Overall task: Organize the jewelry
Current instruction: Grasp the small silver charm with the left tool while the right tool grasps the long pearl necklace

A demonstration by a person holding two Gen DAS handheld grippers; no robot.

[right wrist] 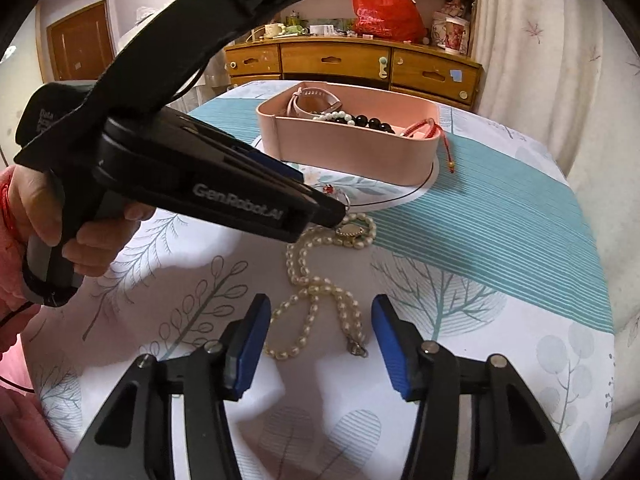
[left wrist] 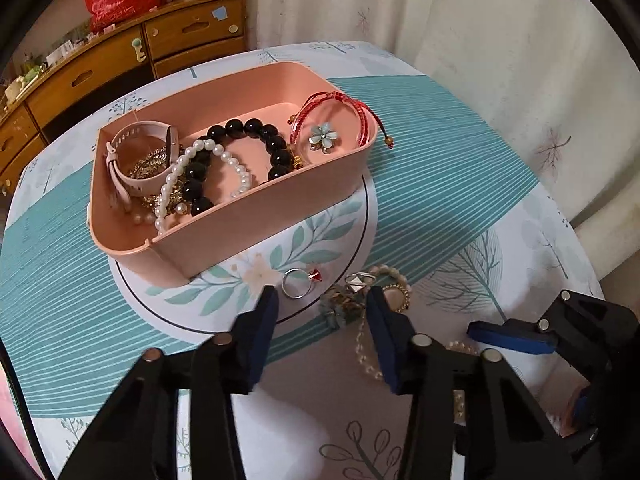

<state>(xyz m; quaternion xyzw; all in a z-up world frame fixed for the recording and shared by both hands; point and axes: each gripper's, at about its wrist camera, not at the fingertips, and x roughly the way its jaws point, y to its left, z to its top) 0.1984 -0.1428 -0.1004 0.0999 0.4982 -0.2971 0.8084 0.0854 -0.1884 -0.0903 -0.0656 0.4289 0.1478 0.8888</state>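
We hold the left gripper (left wrist: 322,302) spread wide over a green flower piece (left wrist: 340,305), with a silver ring (left wrist: 298,282) just ahead. Our right gripper (right wrist: 318,314), also spread, straddles the pearl necklace (right wrist: 316,300); the pink tray (left wrist: 240,220) sits beyond.

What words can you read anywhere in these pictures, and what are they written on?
"GenRobot.AI": pale letters along the black side of the left gripper.
White print on the black strap behind that gripper: too blurred to read.
Gold pattern on the red plastic bag on the wooden dresser: too blurred to tell whether it is writing.
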